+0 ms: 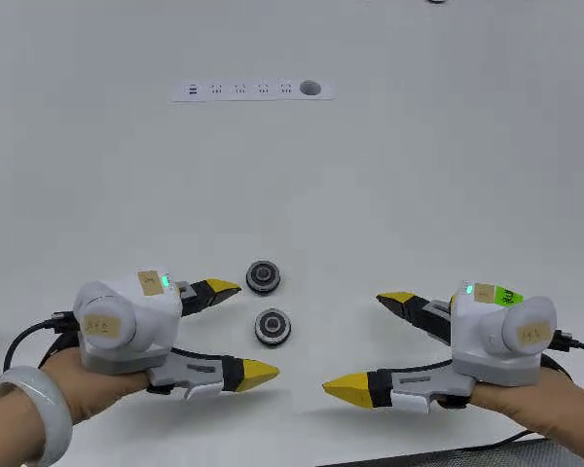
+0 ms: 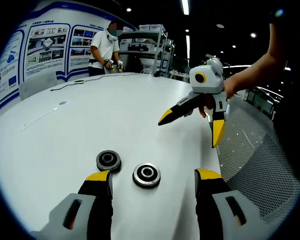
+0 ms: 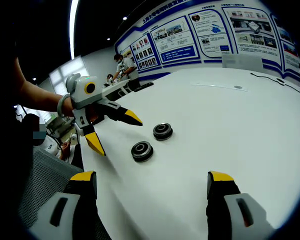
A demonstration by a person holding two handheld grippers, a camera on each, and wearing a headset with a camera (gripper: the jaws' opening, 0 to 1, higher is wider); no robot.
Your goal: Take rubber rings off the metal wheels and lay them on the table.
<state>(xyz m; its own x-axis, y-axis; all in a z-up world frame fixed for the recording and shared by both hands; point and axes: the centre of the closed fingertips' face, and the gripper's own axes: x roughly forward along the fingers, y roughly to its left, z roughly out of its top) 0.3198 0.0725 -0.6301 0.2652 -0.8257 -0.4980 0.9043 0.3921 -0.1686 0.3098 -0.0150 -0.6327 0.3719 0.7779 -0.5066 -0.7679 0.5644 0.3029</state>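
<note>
Two small metal wheels with dark rubber rings lie flat on the white table (image 1: 389, 175). The far wheel (image 1: 263, 276) (image 2: 108, 160) (image 3: 163, 131) sits just beyond the near wheel (image 1: 273, 326) (image 2: 146, 174) (image 3: 142, 150). My left gripper (image 1: 254, 329) (image 2: 152, 176) (image 3: 120, 138) is open, its yellow-tipped jaws pointing right, with the near wheel just ahead of its gap. Facing it from the right, my right gripper (image 1: 355, 342) (image 3: 151, 176) (image 2: 188, 133) is open too and holds nothing, a short way from both wheels.
A flush socket panel (image 1: 253, 89) is set into the table at the back. The table's front edge runs just below my hands. In the left gripper view a person (image 2: 106, 47) stands beyond the table's far side, near a black cable (image 2: 75, 83).
</note>
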